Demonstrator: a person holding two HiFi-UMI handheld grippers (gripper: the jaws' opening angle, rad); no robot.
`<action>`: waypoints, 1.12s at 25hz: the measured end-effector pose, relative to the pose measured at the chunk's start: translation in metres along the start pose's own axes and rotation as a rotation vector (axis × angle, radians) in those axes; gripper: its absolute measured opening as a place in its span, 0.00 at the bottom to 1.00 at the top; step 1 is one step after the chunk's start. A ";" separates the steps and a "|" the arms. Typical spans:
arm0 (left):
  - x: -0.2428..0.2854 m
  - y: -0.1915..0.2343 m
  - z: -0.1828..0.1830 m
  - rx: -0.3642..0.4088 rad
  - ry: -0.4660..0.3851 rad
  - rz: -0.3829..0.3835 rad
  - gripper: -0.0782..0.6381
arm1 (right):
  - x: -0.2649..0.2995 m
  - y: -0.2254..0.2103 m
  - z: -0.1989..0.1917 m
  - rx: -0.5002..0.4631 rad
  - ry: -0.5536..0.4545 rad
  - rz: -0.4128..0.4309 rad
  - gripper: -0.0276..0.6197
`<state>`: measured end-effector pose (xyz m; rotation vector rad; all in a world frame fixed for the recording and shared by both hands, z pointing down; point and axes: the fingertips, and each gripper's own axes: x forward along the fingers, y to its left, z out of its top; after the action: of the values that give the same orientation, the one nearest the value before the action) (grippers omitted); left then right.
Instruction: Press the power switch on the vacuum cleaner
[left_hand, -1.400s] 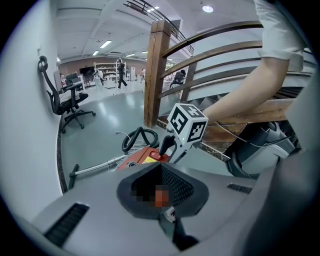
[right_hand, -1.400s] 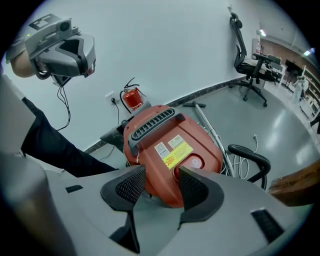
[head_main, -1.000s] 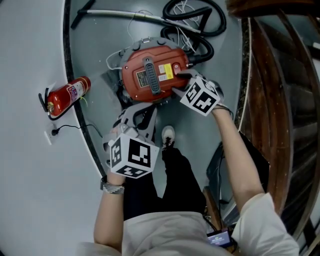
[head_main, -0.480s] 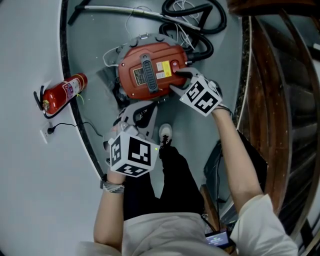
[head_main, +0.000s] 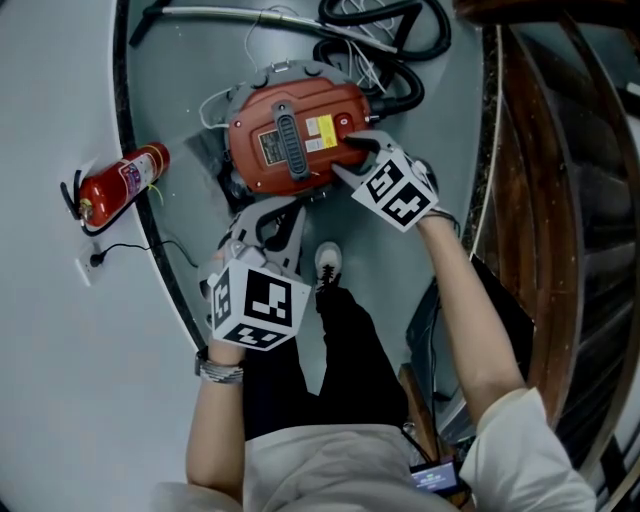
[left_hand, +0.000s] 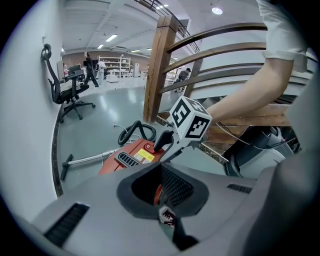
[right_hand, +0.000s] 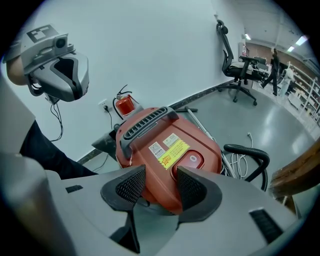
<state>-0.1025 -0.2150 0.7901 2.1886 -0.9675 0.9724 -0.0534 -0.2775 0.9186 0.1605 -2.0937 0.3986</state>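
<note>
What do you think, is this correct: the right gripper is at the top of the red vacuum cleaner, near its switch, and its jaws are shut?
Not quite. The right gripper is at the top of the red vacuum cleaner, near its switch, but its jaws are apart, not shut. The right gripper view shows the gap between them.

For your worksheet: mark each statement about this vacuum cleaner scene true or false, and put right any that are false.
1. The vacuum cleaner has a red body. True.
2. The right gripper has its jaws pressed shut. False: they stand apart, close to the power switch.
3. A red fire extinguisher is beside the wall. True.
4. The left gripper grips the vacuum's hose. False: it holds nothing and hangs clear of the vacuum, near the person's shoe.
</note>
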 end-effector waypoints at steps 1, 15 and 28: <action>0.000 0.000 0.000 -0.003 -0.002 0.002 0.11 | 0.000 0.000 0.000 -0.001 -0.002 -0.003 0.36; -0.001 0.000 -0.002 -0.004 -0.009 0.000 0.11 | 0.006 0.004 -0.004 0.050 -0.020 -0.032 0.39; -0.024 -0.012 -0.005 0.006 -0.044 0.021 0.11 | -0.016 0.010 0.006 0.069 -0.039 -0.037 0.39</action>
<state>-0.1064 -0.1946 0.7721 2.2175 -1.0102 0.9419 -0.0529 -0.2710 0.9000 0.2496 -2.1131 0.4487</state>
